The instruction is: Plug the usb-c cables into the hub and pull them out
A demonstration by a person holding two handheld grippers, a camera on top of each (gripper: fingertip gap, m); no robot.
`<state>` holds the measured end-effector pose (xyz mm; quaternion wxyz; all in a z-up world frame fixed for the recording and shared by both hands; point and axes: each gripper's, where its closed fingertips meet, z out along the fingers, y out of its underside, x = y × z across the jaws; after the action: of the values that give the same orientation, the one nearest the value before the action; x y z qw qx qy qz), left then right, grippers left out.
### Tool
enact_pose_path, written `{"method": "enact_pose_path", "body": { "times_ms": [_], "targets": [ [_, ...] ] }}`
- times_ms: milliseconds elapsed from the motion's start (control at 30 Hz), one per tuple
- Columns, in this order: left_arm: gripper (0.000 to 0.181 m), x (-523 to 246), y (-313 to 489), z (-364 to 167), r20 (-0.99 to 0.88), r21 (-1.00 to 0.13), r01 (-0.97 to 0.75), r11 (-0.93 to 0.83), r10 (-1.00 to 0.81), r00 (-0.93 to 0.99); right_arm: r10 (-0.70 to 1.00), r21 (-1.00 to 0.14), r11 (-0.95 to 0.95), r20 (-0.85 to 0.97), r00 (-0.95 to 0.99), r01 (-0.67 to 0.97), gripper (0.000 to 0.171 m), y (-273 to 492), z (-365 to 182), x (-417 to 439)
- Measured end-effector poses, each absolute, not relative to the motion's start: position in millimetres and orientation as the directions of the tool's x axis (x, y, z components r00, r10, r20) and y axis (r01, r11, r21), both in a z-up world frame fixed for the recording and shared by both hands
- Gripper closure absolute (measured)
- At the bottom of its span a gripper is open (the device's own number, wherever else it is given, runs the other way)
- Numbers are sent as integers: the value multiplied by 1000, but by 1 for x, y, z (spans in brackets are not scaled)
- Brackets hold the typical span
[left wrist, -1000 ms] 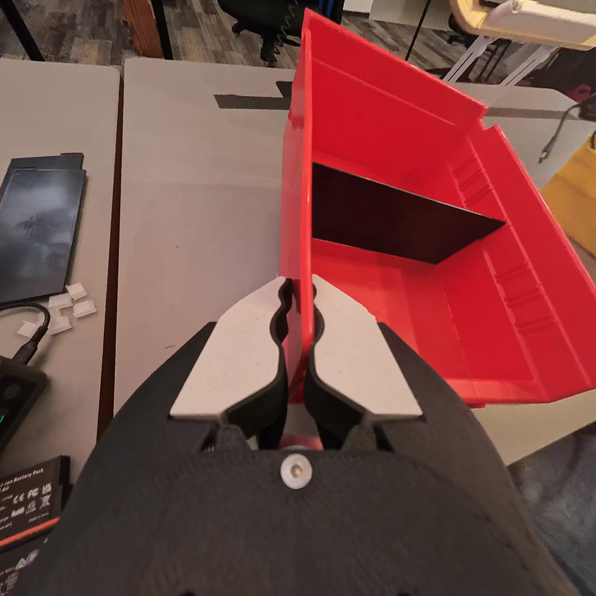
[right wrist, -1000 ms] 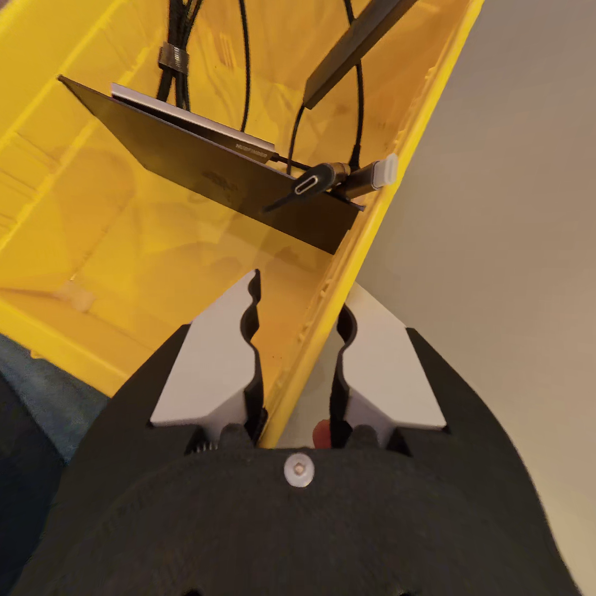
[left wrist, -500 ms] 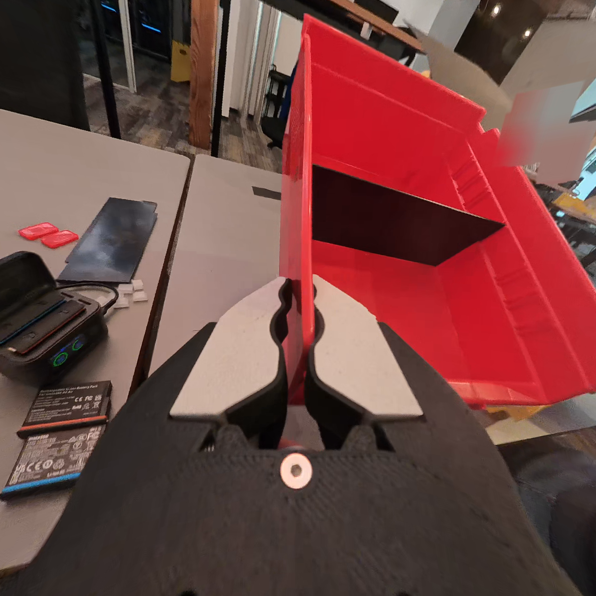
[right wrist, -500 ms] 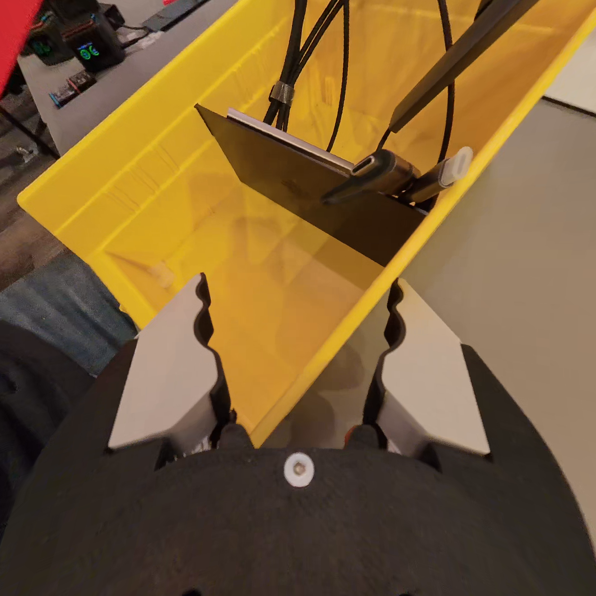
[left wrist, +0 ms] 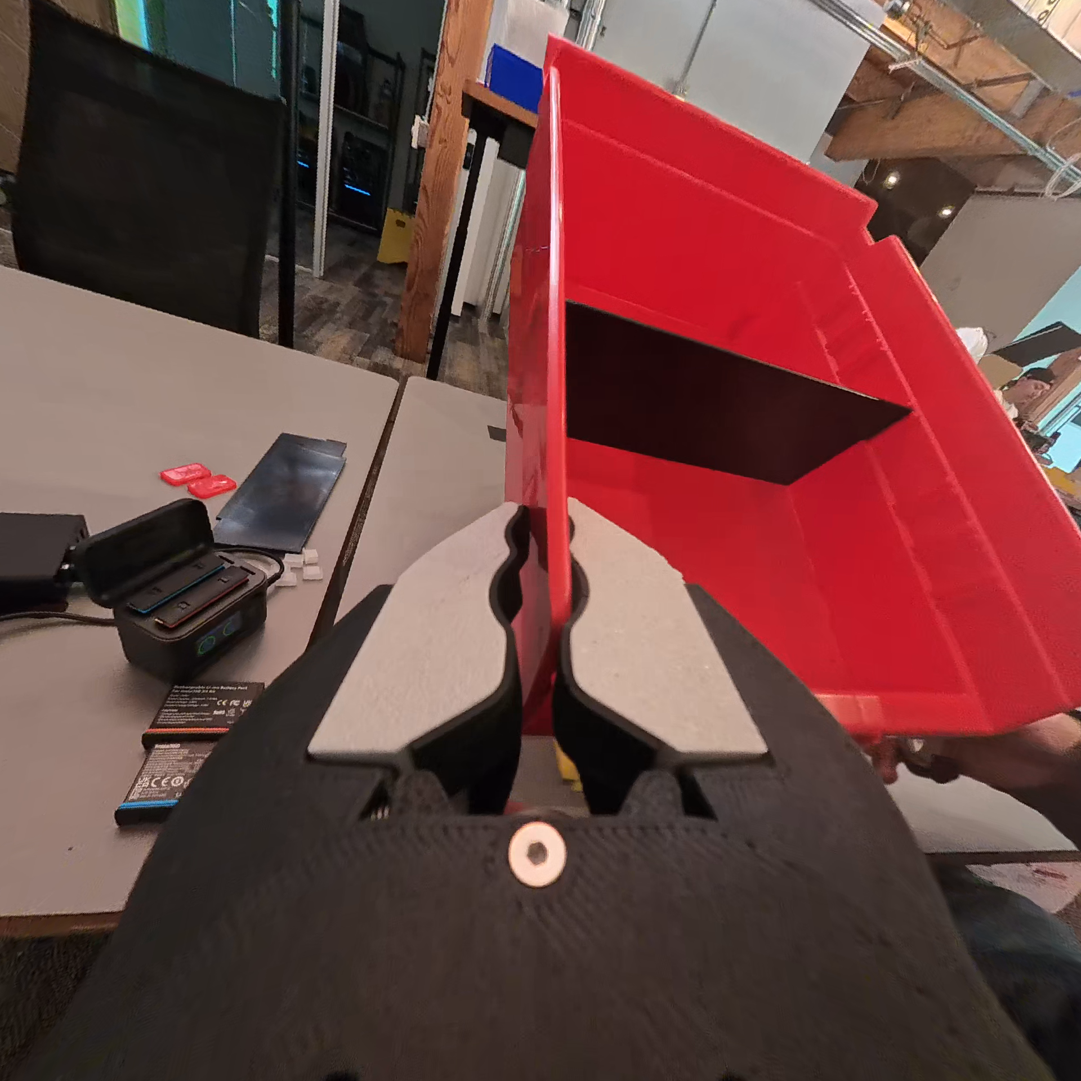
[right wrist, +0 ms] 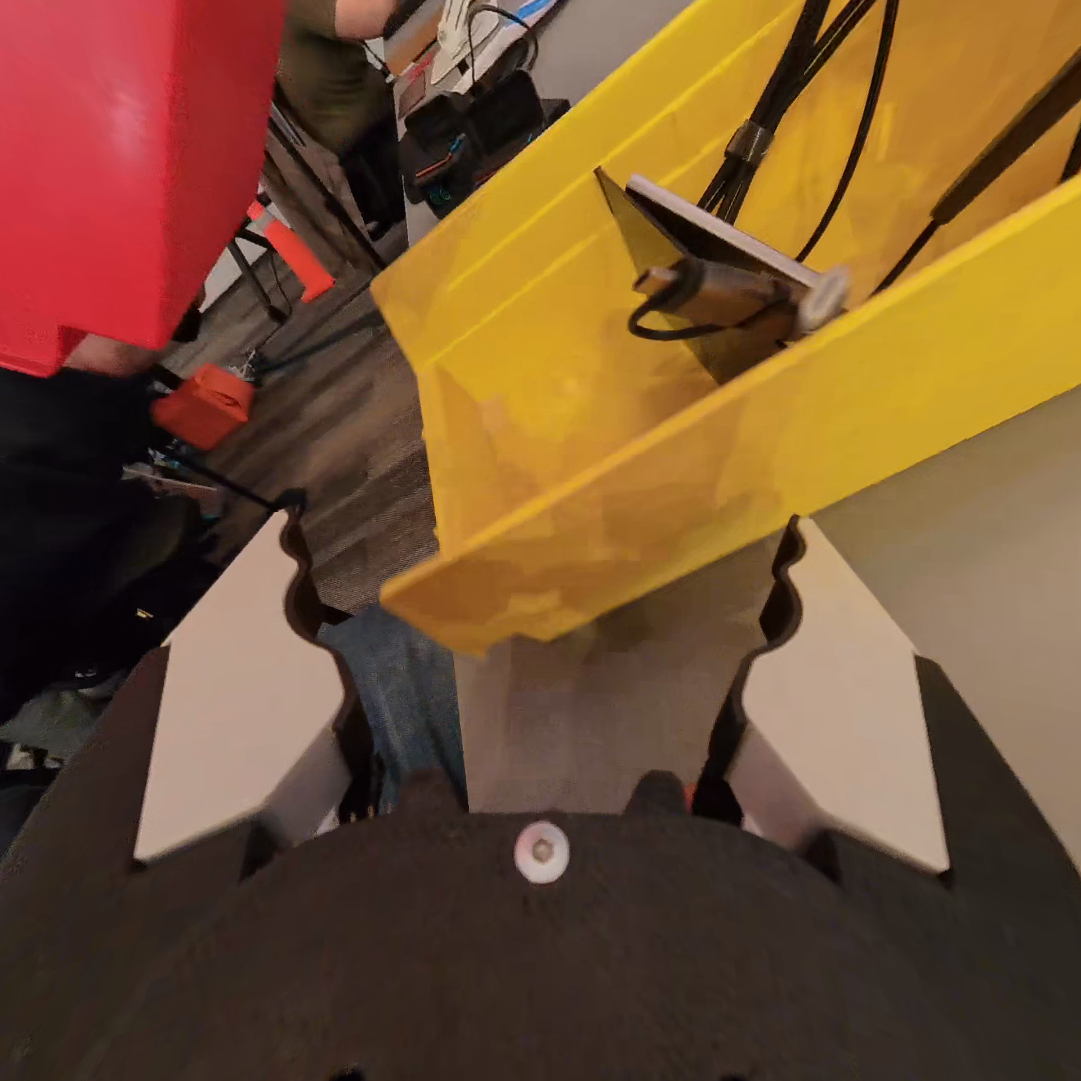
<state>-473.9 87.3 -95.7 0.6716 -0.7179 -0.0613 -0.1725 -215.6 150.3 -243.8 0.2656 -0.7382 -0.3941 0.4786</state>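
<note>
Two grippers seen. Left gripper [left wrist: 541, 576] clenched on side wall of red plastic bin [left wrist: 731, 304], black divider panel [left wrist: 702, 409] inside. Right gripper [right wrist: 541, 576] spread wide, grasping nothing, near corner of yellow plastic bin [right wrist: 672, 462] holding grey hub [right wrist: 719, 245] and black usb-c cables [right wrist: 754, 117]. Flat black batteries [left wrist: 199, 711] on grey table [left wrist: 146, 403] carried printed labels.

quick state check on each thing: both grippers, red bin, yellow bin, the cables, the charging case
left gripper: shut on the red bin's side wall
right gripper: open, holding nothing
red bin: held off the table, tilted, nothing inside but a black divider
yellow bin: tilted
usb-c cables: loose in the yellow bin
charging case: lid open
</note>
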Motion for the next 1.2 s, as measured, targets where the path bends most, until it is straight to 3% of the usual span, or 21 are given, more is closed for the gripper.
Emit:
{"method": "enact_pose_path", "body": {
  "times_ms": [267,467,700,867,1200],
  "targets": [
    [175,-400,102,-88,263,-962,237,-136,-233,936,891,-871,-432,-372,262,235,27,157,-194,-140],
    [175,-275,147,-104,253,-957,170,-234,-393,884,864,-914,-406,-388,321,-13,32,147,-135,-20],
    [175,-109,196,-135,224,-950,38,-309,-594,773,769,-931,-324,-362,527,-167,34,122,-125,102],
    [174,-10,223,-181,268,-917,-15,-399,-643,717,665,-950,-297,-280,693,-98,37,113,-148,156],
    [170,129,234,-233,330,-872,-48,-488,-657,678,391,-880,-463,-95,915,107,47,143,-237,261]
  ]
}}
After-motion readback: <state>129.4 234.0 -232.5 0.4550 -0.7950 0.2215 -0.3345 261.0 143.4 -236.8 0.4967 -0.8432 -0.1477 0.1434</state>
